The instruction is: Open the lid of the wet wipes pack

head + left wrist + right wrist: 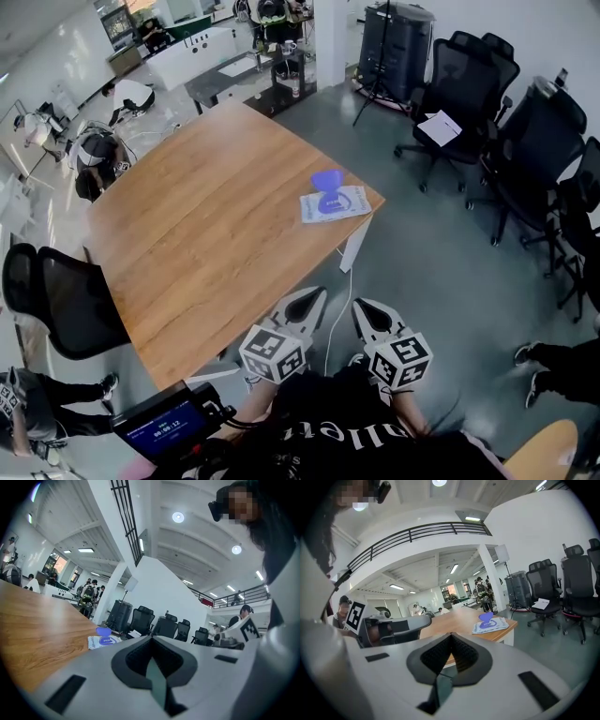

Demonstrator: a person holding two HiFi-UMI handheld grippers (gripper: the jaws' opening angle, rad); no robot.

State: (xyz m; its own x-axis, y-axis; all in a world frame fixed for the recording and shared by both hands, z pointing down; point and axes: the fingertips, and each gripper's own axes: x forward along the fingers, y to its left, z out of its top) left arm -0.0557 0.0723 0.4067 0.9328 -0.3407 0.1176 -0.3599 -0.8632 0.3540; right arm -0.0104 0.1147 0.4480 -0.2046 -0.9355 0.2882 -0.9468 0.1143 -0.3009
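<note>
Left tongs (317, 292), right tongs (360, 306): closed, empty.

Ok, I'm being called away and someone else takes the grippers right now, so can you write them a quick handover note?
Left gripper: jaws together, empty, held close to the body, off the near edge of the wooden table.
Right gripper: likewise shut and empty, beside the left one.
Wet wipes pack: lies flat at the table's right-hand corner, well ahead of both grippers, touched by neither.
Done: the purple lid stands up from the pack, open.
Left: nothing on the lid, as far as the views show.
</note>
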